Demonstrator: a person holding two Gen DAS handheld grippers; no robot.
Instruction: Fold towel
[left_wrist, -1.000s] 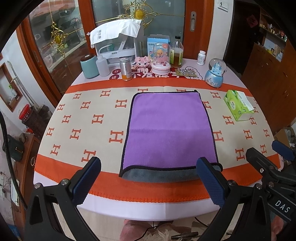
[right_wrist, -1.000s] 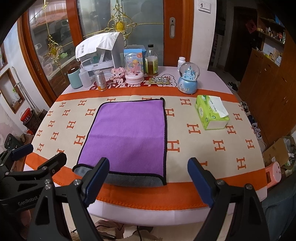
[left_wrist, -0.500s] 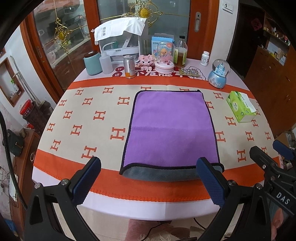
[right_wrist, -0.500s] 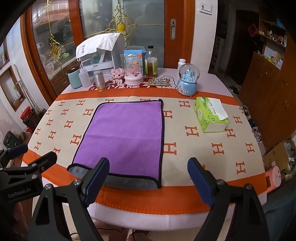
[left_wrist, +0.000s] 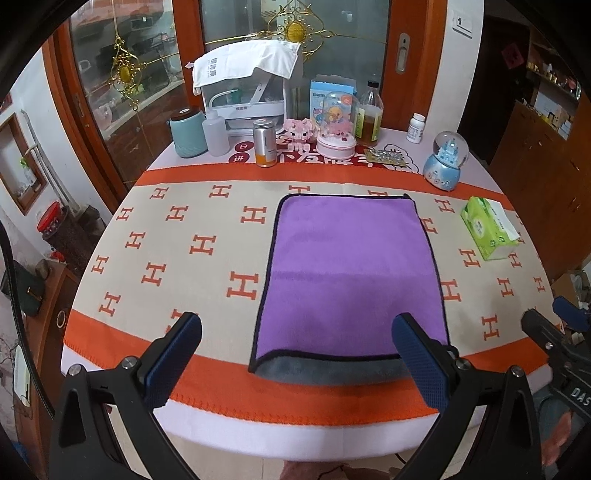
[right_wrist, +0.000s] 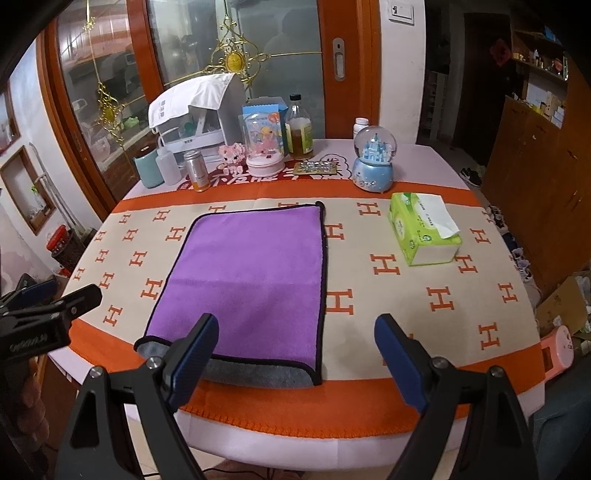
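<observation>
A purple towel (left_wrist: 351, 273) with a black hem lies flat on the round table, its near edge showing a grey underside (left_wrist: 325, 371). It also shows in the right wrist view (right_wrist: 251, 273). My left gripper (left_wrist: 295, 354) is open and empty, held above the table's near edge in front of the towel. My right gripper (right_wrist: 295, 350) is open and empty, held above the near edge by the towel's near right corner (right_wrist: 314, 376). Each gripper shows at the edge of the other's view.
An orange and beige patterned tablecloth (left_wrist: 166, 258) covers the table. A green tissue box (right_wrist: 424, 232) sits right of the towel. At the back stand a snow globe (right_wrist: 373, 162), bottles, a can (left_wrist: 265, 142), a teal jar (left_wrist: 187, 131) and a white appliance (left_wrist: 243, 85).
Both grippers have drawn back and up from the table, so the towel looks smaller and farther. Both stay open. The towel has not moved.
</observation>
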